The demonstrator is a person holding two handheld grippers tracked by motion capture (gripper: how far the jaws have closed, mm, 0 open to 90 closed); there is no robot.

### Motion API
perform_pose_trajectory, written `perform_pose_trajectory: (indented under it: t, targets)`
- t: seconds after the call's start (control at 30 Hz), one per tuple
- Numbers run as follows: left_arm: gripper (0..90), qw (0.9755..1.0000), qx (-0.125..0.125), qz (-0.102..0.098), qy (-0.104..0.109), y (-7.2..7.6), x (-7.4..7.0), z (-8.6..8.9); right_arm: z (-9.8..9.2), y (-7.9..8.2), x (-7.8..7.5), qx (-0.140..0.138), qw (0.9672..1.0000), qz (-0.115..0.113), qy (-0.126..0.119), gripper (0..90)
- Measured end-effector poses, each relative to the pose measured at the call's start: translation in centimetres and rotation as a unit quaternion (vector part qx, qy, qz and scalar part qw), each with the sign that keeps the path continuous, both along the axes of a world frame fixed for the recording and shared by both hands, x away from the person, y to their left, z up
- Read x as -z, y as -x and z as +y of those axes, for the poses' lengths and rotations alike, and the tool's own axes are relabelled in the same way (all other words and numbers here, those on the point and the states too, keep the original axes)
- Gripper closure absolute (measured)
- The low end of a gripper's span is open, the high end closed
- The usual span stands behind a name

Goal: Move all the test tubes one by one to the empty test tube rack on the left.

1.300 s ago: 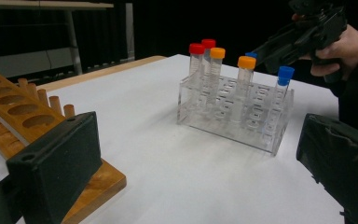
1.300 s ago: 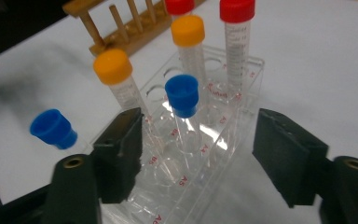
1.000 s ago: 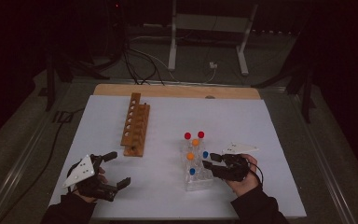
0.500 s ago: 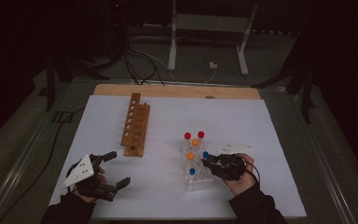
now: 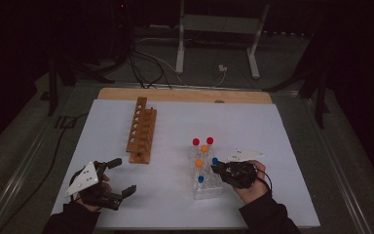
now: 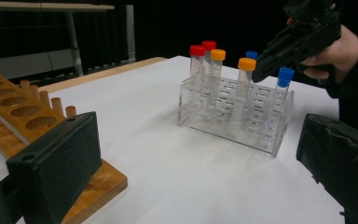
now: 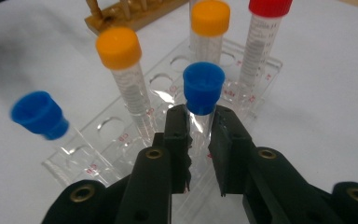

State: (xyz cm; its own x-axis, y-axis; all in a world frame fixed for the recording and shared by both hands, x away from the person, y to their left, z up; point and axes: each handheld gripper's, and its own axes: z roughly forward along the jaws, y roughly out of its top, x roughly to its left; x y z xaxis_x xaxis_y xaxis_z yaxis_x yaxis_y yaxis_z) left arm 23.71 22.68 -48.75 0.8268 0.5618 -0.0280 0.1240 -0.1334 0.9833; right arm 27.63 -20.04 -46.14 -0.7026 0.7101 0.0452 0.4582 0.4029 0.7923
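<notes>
On the white tabletop, my right tongs pinch the blue-capped tube below its cap, probably light, slippery plastic; left tongs spread.

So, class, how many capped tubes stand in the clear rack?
6: two red-capped tubes at the far end, two orange-capped tubes behind them, one blue-capped tube nearest the person, and one blue-capped tube clamped in the right gripper.

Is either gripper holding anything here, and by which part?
The right gripper clamps a blue-capped tube on its clear body just below the cap. The left gripper is open and holds nothing.
</notes>
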Motion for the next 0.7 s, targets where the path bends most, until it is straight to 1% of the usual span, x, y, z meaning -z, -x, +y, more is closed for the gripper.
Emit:
perform_pose_trajectory:
  t: [0.13,0.17,0.23,0.33,0.43,0.47,0.5,0.53,0.57,0.6,0.63,0.67,0.7]
  targets:
    - [0.5,1.0000,-0.001,0.002,-0.002,0.0,-0.1,0.0,-0.2,0.2,-0.8,-0.001,1.0000,-0.006,-0.006,76.7]
    - [0.5,1.0000,-0.003,0.007,-0.002,0.0,-0.1,0.0,-0.3,0.2,-1.0,-0.002,0.9999,-0.010,-0.008,76.7]
    - [0.5,0.9999,-0.004,0.009,-0.003,0.0,-0.2,-0.1,-0.4,0.4,-1.6,-0.003,0.9998,-0.018,-0.008,76.7]
    - [0.5,0.9999,-0.004,0.009,-0.006,0.0,-0.3,-0.1,-0.7,0.5,-2.8,-0.005,0.9994,-0.029,-0.017,76.7]
    - [0.5,0.9999,0.003,0.011,-0.006,0.0,-0.5,-0.2,-0.9,0.5,-4.1,-0.007,0.9989,-0.041,-0.023,76.7]
    - [0.5,0.9999,0.003,0.008,-0.007,0.0,-0.6,-0.2,-0.9,0.5,-4.5,-0.007,0.9986,-0.048,-0.023,76.7]
    - [0.5,1.0000,0.005,0.003,-0.007,0.1,-0.8,-0.2,-0.8,0.5,-4.9,-0.005,0.9983,-0.056,-0.017,76.7]
    - [0.5,1.0000,0.005,0.003,-0.007,0.1,-0.8,-0.2,-0.8,0.5,-4.9,-0.005,0.9983,-0.056,-0.017,76.7]
    - [0.5,1.0000,0.007,0.004,-0.004,0.1,-0.9,-0.3,-0.9,0.4,-5.3,-0.006,0.9981,-0.060,-0.015,76.7]
    - [0.5,0.9999,0.009,0.004,-0.003,0.0,-1.1,-0.3,-0.9,0.3,-6.1,-0.008,0.9976,-0.066,-0.019,76.7]
    - [0.5,0.9999,0.013,0.001,-0.001,0.0,-1.2,-0.3,-0.9,0.3,-6.1,-0.008,0.9976,-0.066,-0.019,76.7]
    - [0.5,0.9999,0.016,0.002,-0.001,0.0,-1.4,-0.4,-0.9,0.1,-6.9,-0.012,0.9972,-0.071,-0.020,76.7]
    - [0.5,0.9998,0.020,0.003,-0.003,0.0,-1.6,-0.5,-0.8,0.1,-7.3,-0.014,0.9970,-0.074,-0.019,76.7]
